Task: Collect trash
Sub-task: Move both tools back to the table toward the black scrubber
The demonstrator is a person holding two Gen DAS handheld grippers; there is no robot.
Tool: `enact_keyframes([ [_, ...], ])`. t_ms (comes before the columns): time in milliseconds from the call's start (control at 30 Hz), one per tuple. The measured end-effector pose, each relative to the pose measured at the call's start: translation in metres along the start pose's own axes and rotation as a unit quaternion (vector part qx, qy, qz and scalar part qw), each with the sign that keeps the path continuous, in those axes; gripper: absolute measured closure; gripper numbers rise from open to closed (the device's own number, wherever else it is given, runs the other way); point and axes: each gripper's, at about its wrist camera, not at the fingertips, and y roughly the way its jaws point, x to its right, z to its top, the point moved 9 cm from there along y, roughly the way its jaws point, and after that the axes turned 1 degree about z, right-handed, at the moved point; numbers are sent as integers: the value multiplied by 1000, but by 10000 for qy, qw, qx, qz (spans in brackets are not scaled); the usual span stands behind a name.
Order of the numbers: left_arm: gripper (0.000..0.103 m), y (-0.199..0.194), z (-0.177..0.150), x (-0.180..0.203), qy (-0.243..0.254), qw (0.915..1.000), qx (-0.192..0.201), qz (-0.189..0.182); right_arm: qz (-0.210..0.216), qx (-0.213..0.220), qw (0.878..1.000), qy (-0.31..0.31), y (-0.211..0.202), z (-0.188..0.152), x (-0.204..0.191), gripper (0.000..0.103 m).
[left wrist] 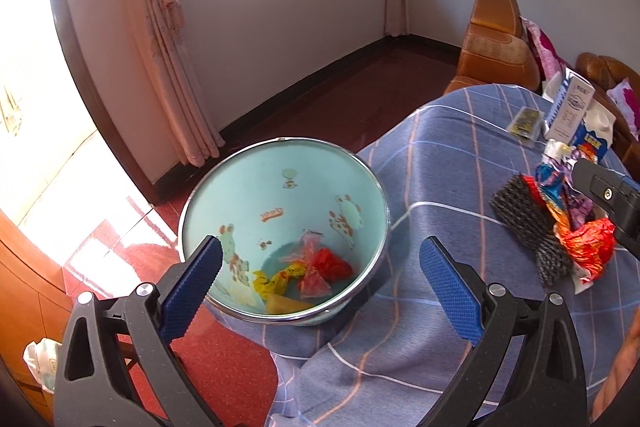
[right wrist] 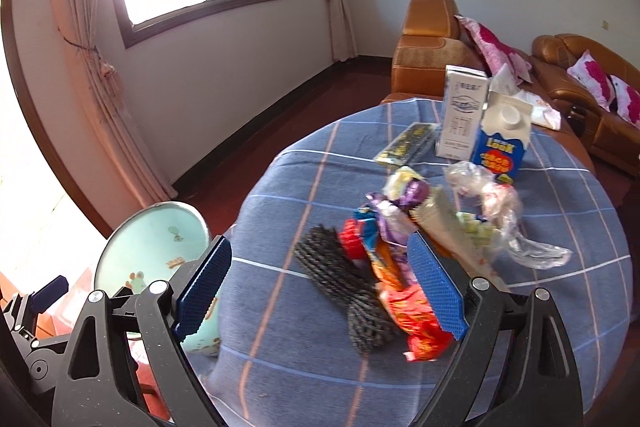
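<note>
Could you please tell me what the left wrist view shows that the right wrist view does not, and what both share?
Only the left wrist view looks into the bin, showing wrappers at its bottom, under the open left gripper. Only the right wrist view shows the clear plastic bag and the open right gripper in full. Both show the bin, the grey knitted cloth, the wrapper pile and the two cartons.

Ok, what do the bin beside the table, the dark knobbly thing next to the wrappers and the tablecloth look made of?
Bin: likely plastic, smooth pale blue wall with cartoon prints, under a shiny metal-looking rim.
Dark knobbly thing: seems knitted or twisted yarn, matte with a ribbed grey-black texture; what it is stays unclear.
Tablecloth: woven fabric, matte blue check, draping in soft folds.
</note>
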Motion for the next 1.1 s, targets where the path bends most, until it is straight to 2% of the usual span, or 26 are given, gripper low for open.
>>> enact_keyframes([
  [233,6,-5,-8,39,328,9992,19,-212,-394,241,9988,187,-20,-2,49,15],
  [500,6,-7,-17,81,674,9964,14,-507,-804,267,9953,471,-33,-16,106,17],
  [567,7,-6,-19,89,698,9960,-9,-554,-854,228,9945,569,-35,-21,119,23],
  [800,7,2,-29,116,767,9944,-125,-721,-1041,57,9925,641,-36,-43,152,28],
  [933,14,9,-31,135,814,9936,-143,-775,-1074,-91,9915,725,-30,-56,169,34],
  [1100,18,16,-26,157,785,9933,-189,-831,-1045,-101,9910,831,-30,-61,182,35],
])
